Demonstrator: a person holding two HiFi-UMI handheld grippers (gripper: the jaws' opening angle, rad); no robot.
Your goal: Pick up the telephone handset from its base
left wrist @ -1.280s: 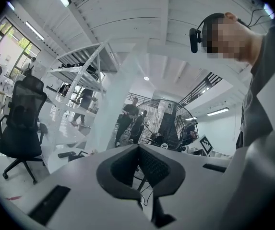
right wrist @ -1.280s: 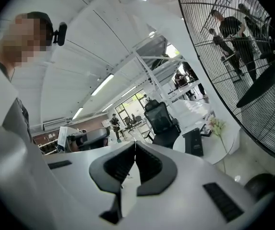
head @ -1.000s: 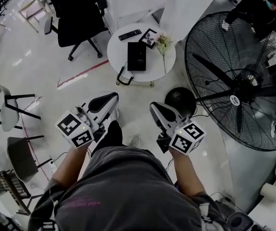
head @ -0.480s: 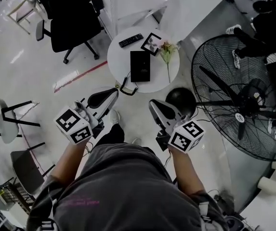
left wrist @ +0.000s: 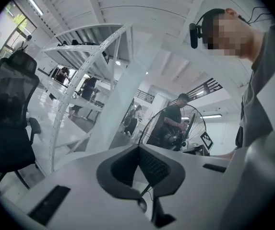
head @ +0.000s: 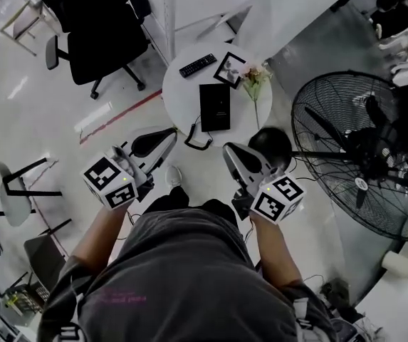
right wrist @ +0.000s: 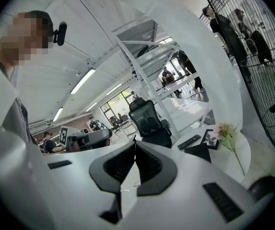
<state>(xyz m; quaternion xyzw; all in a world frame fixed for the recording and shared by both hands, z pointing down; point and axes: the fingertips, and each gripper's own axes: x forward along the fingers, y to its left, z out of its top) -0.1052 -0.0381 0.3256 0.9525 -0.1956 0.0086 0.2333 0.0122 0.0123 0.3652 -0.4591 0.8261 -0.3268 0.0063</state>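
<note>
The telephone is a flat black unit lying on a small round white table; its black cord loops over the near rim. I cannot tell the handset apart from the base. In the right gripper view it shows as a dark wedge on the table. My left gripper and right gripper hang side by side short of the table, both pointing toward it. Each is shut with nothing between its pads, the left gripper and the right gripper alike. The left gripper view does not show the telephone.
On the table lie a black remote, a framed picture and a flower stem. A black office chair stands behind it at the left. A large floor fan and a black dome stand at the right.
The person has walked toward the round table with both grippers held out in front. The table now lies closer to the gripper tips, and the fan has slid toward the right.
</note>
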